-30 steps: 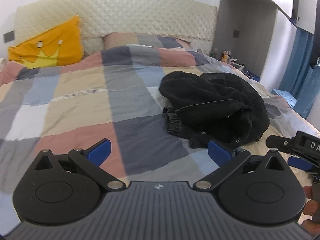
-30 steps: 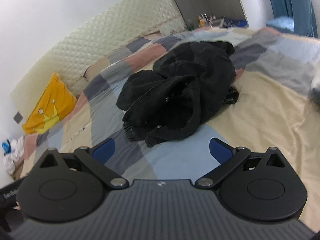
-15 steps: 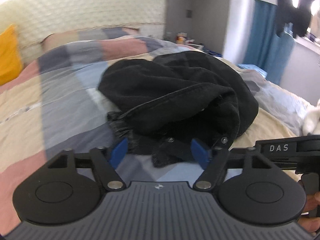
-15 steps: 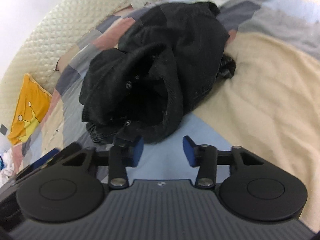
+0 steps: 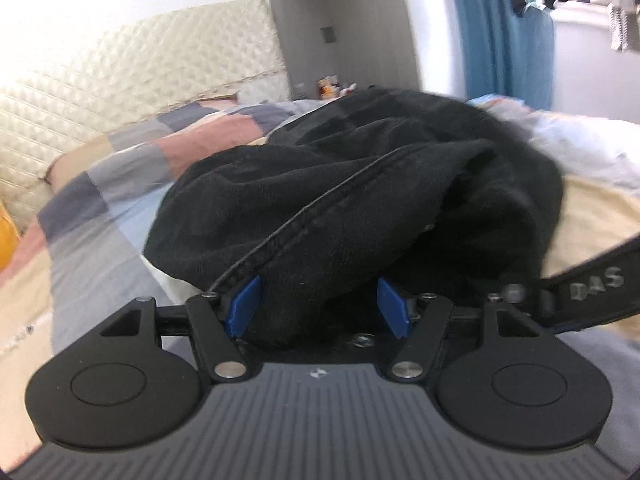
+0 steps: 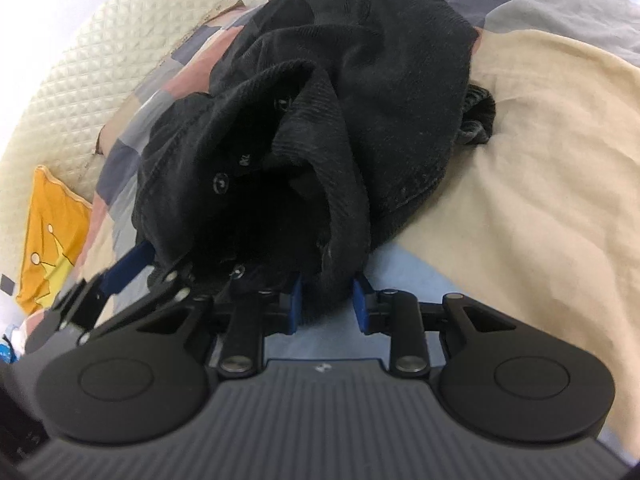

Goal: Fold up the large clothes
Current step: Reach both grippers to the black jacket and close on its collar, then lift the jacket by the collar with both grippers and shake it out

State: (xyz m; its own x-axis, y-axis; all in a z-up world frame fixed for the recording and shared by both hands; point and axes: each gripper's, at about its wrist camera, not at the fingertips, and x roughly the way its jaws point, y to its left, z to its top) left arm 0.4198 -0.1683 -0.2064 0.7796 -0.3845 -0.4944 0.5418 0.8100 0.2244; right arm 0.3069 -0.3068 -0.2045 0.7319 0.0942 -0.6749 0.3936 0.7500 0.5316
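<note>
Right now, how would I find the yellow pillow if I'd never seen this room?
Start at the big bed with the patchwork quilt and follow it up to the cream quilted headboard. The yellow pillow leans there, off to the side of the crumpled black garment. It is the only bright yellow thing, with a paler crown shape on it.

quilted cream headboard (image 5: pixel 152 80), patchwork bedspread (image 5: pixel 100 216), white wall, blue curtain (image 5: pixel 500 32), yellow pillow (image 6: pixel 52 232).

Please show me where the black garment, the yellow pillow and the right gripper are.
black garment (image 6: pixel 384 92): right wrist view, on its upper bunched fabric.
yellow pillow (image 6: pixel 52 236): right wrist view, on its face.
right gripper (image 6: pixel 326 304): right wrist view, between its blue fingertips.
</note>
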